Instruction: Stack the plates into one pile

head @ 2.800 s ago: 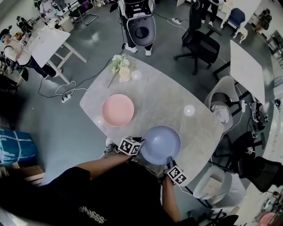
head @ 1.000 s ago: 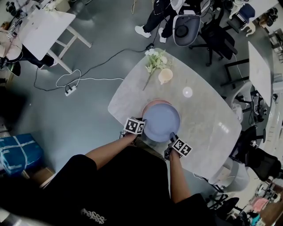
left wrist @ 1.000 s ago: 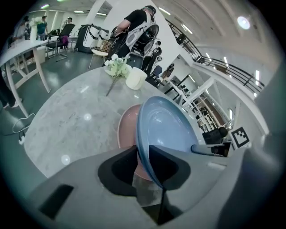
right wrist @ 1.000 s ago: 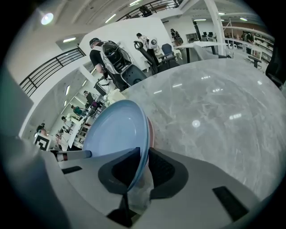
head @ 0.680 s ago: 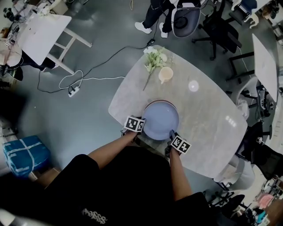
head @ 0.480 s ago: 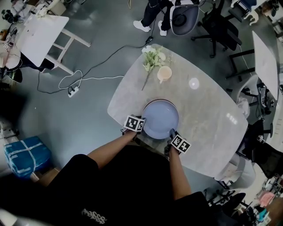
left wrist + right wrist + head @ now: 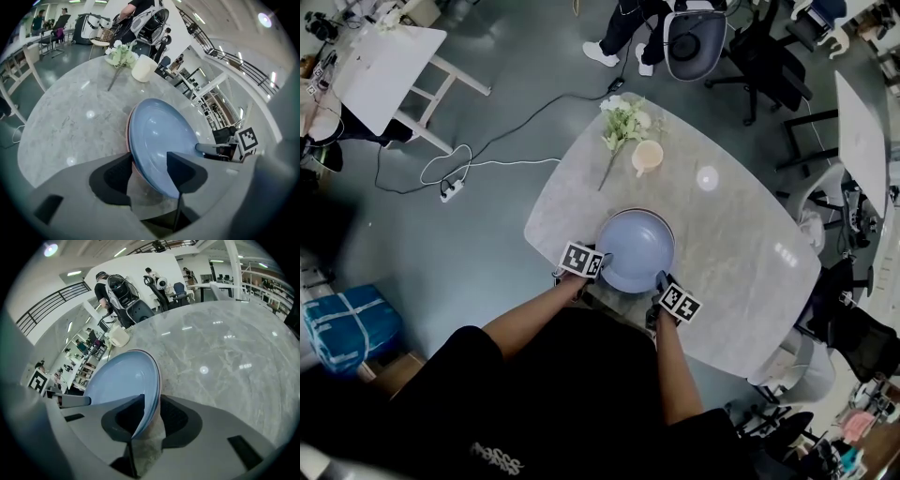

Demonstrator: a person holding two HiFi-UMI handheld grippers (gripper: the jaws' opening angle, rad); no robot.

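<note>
Marble-topped, the table (image 7: 741, 244) carries the blue plate (image 7: 636, 249), nested on the pink plate (image 7: 127, 138) at the head view's centre. The left claw (image 7: 149, 164) has just been opening and stands spread wide around both rims. At the stack's lower right, the right claw (image 7: 151, 411) has also been loosening; its pads seem barely off the blue rim.
</note>
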